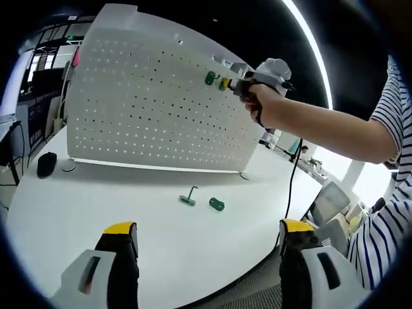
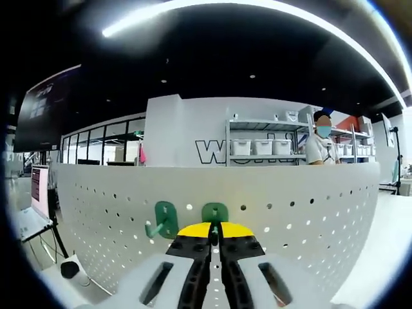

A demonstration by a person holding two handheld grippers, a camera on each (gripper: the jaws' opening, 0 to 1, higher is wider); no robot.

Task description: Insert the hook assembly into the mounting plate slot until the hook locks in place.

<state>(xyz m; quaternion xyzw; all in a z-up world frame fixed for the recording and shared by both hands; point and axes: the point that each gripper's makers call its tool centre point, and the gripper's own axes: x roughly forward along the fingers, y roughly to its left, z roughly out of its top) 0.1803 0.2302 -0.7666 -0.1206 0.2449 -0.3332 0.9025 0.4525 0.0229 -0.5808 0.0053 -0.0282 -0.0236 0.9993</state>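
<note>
- Left gripper (image 1: 206, 241): yellow-tipped black jaws spread wide apart, nothing between them, hovering over the white round tabletop (image 1: 129, 212).
- Right gripper (image 2: 216, 239): yellow-tipped jaws pressed together at the board face, pinching the stem of a green plastic hook assembly (image 2: 215, 212) whose base plate sits flat against the board. In the left gripper view the same gripper (image 1: 226, 84) is held in a person's hand (image 1: 261, 103), up at the board's upper right region.
- Mounting plate: white perforated pegboard panel (image 1: 148, 103), standing upright on the tabletop, rows of small round holes across it.
- Held hook's long axis runs along the closed jaws, roughly perpendicular to the board; whether it is fully seated cannot be told.
- Second green hook (image 2: 162, 222) already on the board, just beside the held one; its arm projects outward from the board with an upturned tip.
- On the tabletop in front of the board: a loose grey-stemmed hook on a green base (image 1: 188, 197), stem tilted upward, and a small green cylindrical piece (image 1: 217, 205) lying on its side just beside it.
- Black computer mouse (image 1: 46, 163) near the board's left foot.
</note>
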